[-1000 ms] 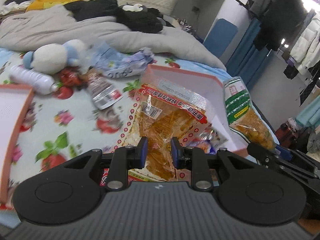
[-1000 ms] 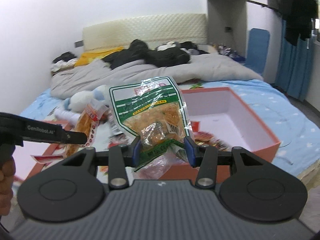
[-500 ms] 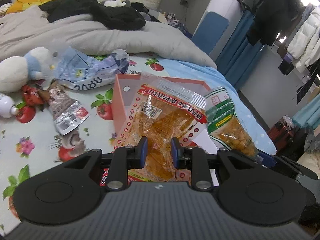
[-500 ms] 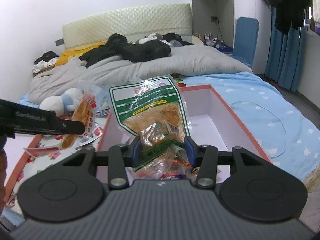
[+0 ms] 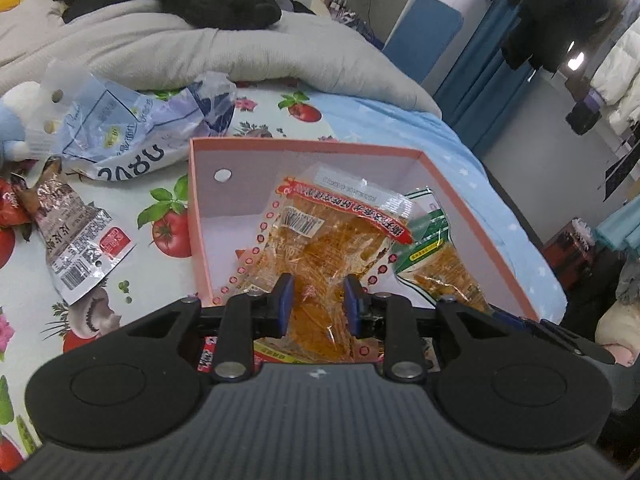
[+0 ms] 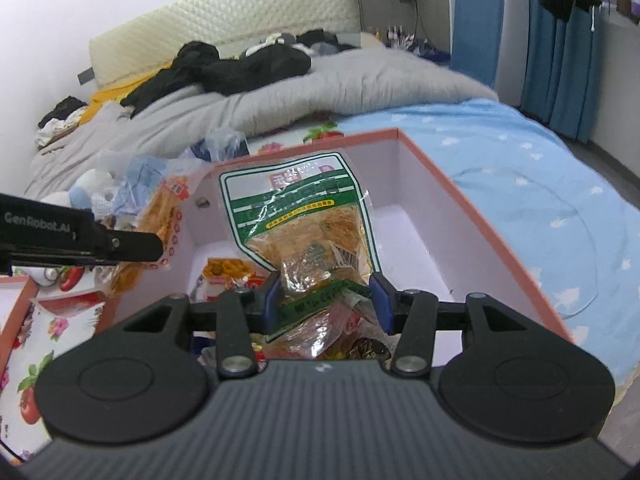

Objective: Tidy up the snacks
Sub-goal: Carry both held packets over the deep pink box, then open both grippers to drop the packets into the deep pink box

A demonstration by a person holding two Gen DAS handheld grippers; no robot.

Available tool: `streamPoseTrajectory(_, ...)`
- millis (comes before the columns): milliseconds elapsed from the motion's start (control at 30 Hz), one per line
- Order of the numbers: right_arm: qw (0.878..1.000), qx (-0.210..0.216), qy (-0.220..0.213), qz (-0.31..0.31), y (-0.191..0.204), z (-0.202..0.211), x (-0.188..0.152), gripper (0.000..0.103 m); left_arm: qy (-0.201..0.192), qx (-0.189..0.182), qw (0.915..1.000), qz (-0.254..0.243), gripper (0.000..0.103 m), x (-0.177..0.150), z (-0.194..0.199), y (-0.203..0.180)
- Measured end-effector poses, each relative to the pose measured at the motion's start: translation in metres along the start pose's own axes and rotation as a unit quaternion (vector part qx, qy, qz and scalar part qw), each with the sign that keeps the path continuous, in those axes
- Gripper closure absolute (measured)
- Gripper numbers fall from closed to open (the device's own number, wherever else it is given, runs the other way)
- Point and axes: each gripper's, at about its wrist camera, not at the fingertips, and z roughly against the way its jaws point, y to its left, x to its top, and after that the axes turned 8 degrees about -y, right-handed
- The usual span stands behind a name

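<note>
On the far left of the bed (image 5: 344, 128), outside the box (image 5: 312, 148), I see a crumpled blue bag (image 5: 132, 124) and a silver packet (image 5: 76, 236) on the fruit-printed sheet; these are not sorted yet.

My left hand-held gripper (image 5: 318, 300) pinches the lower part of the red-edged packet (image 5: 332, 240) of orange strips, and its jaws are opening a little now with the packet between them. The packet hangs over the left part of the box, above its white floor. I judge the step is to put both packets inside. To do it well, I would bring this packet lower until its bottom lies on the floor, then let the jaws spread fully, so it does not fall on the near wall.

My right hand-held gripper (image 6: 325, 298) pinches the green-striped packet (image 6: 304, 224) at its crumpled bottom, over the middle of the box. Below it other snacks (image 6: 224, 276) already lie at the near end. I would lay this packet toward the far, empty part and keep it apart from the left packet, because the two bags stand just beside each other and could catch.
</note>
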Motion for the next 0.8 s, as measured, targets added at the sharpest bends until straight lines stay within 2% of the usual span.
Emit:
streamPoseTrajectory(133,1.000,0.002,0.010,-0.003,-0.001,-0.003,-0.003,0.046,0.001,-0.003,1.0000,0.009,0.067,-0.002,-0.006,0.005)
streamPoseTrajectory(167,1.000,0.001,0.011,-0.005,-0.002,-0.003,-0.002,0.037,0.000,0.000,1.0000,0.005,0.061,-0.001,-0.006,0.006)
streamPoseTrajectory(233,1.000,0.002,0.008,-0.011,-0.003,-0.001,0.000,0.034,-0.007,0.007,0.9999,-0.004,0.048,0.000,0.000,0.005)
streamPoseTrajectory(267,1.000,0.001,0.007,-0.012,-0.004,0.000,0.002,0.034,-0.011,0.009,0.9999,-0.007,0.046,0.001,0.004,0.004)
streamPoseTrajectory(500,1.000,0.015,-0.026,-0.007,0.008,0.040,0.011,0.034,-0.038,0.005,0.9992,-0.009,0.046,-0.001,0.055,0.004)
streamPoseTrajectory(800,0.998,0.044,-0.046,-0.001,0.037,0.094,0.007,0.034,-0.068,0.015,0.9975,-0.013,0.046,-0.025,0.137,0.009)
